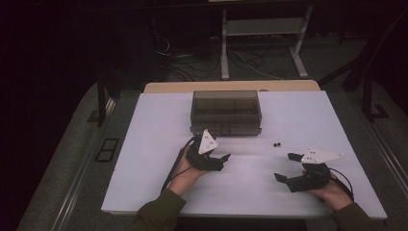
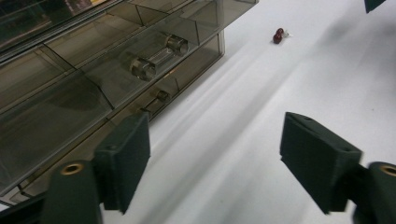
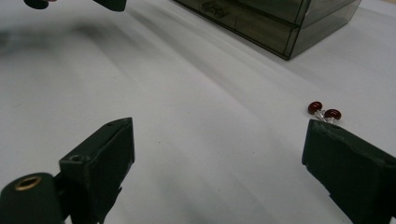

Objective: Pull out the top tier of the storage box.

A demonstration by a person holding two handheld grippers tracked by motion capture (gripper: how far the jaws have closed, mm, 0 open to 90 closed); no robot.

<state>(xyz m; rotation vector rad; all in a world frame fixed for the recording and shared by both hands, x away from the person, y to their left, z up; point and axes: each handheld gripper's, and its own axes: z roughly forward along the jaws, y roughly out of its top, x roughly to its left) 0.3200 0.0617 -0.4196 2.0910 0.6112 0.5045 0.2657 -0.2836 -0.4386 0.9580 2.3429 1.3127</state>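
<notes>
A smoky see-through drawer box [image 1: 226, 113] stands at the middle back of the white table [image 1: 144, 183]. In the left gripper view its front [image 2: 56, 107] is close on the left, with a clear bar handle [image 2: 159, 56]. Two small dark red beads [image 1: 276, 144] lie joined on the table right of the box front. My left gripper [image 1: 222, 161] is open just before the box, nothing between its jaws [image 2: 217, 135]. My right gripper [image 1: 287, 167] is open lower right of the beads [image 3: 324, 112], which lie beyond its right jaw; its jaws [image 3: 219, 135] hold nothing.
The box's corner [image 3: 280, 23] sits at the top of the right gripper view. A wooden board [image 1: 231, 86] edges the table's far side. Beyond it are a white metal stand [image 1: 262, 33] and cables on the floor. Bare table surface stretches left and right of the box.
</notes>
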